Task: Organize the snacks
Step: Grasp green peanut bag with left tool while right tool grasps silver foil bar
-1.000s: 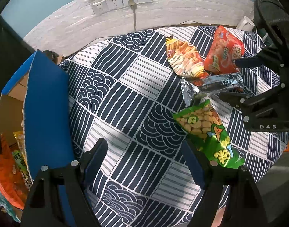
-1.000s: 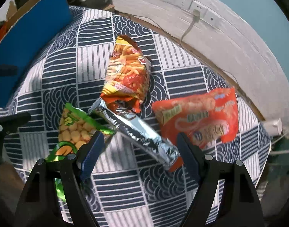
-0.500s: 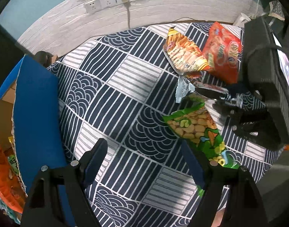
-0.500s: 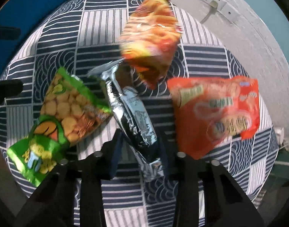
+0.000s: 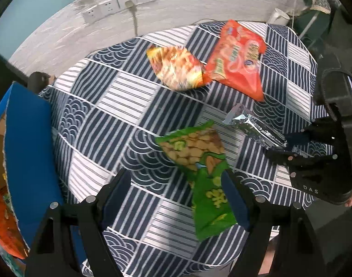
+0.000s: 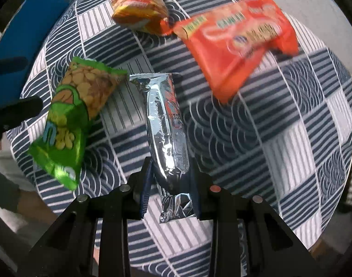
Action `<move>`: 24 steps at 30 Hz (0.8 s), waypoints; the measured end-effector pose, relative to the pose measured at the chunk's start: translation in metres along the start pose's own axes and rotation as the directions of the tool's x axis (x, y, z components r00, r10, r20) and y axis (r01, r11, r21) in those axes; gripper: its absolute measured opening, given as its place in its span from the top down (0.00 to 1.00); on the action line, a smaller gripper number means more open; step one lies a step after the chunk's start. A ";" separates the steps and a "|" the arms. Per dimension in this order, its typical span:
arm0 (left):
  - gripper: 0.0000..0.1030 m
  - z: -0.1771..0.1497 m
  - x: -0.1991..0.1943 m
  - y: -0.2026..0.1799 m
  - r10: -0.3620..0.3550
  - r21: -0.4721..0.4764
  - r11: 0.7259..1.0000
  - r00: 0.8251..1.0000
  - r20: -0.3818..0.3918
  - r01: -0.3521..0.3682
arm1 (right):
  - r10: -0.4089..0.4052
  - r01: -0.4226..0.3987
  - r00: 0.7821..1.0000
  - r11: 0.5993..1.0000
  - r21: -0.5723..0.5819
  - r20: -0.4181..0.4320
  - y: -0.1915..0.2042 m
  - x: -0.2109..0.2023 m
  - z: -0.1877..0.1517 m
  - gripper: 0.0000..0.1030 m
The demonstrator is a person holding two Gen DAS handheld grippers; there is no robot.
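We hold our right gripper right over the round table and point it down. Its two jaws are squeezed tight on the silver packet. The packet's lower end sits between the blue pads, and the rest of it sticks out ahead of the fingers, long and shiny. In the left wrist view we see the same silver packet poking out from the black right gripper at the right edge of the table.

Our left gripper has its jaws wide apart and nothing is in them. The green snack bag lies on the cloth just in front of it, with its bottom end near the right finger. We cannot tell if the finger touches the bag.

In the right wrist view the green snack bag lies just to the left of the silver packet. The yellow-orange chip bag and the big orange bag lie farther away, next to each other. They all rest on the blue and white tablecloth. A blue box stands at the left edge of the table, with more snacks inside it.
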State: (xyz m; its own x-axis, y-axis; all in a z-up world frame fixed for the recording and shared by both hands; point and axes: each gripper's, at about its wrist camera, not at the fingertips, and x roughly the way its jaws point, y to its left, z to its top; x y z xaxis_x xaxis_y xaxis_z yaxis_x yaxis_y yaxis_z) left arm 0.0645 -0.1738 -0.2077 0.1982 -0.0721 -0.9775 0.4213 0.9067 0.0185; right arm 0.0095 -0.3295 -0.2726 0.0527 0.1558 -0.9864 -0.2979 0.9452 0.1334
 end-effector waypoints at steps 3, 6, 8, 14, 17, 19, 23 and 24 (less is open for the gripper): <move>0.21 0.001 0.007 -0.007 -0.003 0.003 1.000 1.000 -0.016 0.003 | 0.009 -0.009 1.000 1.000 0.003 0.009 -0.003 0.000 -0.009 0.72; 0.20 0.001 0.014 -0.009 -0.001 -0.025 1.000 1.000 -0.011 0.000 | 0.012 -0.012 1.000 1.000 -0.001 0.024 -0.006 0.001 -0.006 0.72; 0.20 0.002 0.020 -0.011 -0.016 -0.030 0.999 1.000 -0.023 0.016 | 0.013 -0.013 0.999 1.000 -0.010 0.038 -0.009 -0.001 -0.003 0.63; 0.20 0.002 0.035 -0.019 -0.004 -0.002 1.000 0.999 -0.046 0.004 | 0.006 -0.004 0.997 1.000 -0.028 0.072 -0.006 0.002 0.013 0.55; 0.20 0.003 0.043 -0.020 -0.004 -0.001 1.000 0.998 -0.059 0.003 | -0.002 0.005 0.996 0.999 -0.037 0.086 -0.001 0.003 0.028 0.55; 0.20 0.005 0.047 -0.019 -0.012 -0.007 1.000 0.998 -0.062 0.012 | -0.007 0.010 0.996 0.999 -0.035 0.092 -0.001 0.005 0.032 0.55; 0.22 0.005 0.052 -0.015 -0.026 -0.019 1.000 0.998 -0.061 0.025 | -0.014 0.018 0.993 0.999 -0.033 0.115 0.008 0.013 0.033 0.55; 0.27 0.005 0.054 -0.014 -0.036 -0.021 0.999 0.998 -0.060 0.035 | -0.012 0.016 0.993 0.999 -0.028 0.120 0.007 0.013 0.034 0.55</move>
State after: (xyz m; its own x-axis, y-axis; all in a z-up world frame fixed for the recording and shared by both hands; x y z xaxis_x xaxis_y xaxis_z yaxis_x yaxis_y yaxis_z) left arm 0.0736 -0.1921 -0.2593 0.1295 -0.0797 -0.9884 0.4089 0.9123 -0.0200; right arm 0.0400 -0.3109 -0.2813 0.1701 0.1774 -0.9693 -0.3238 0.9391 0.1151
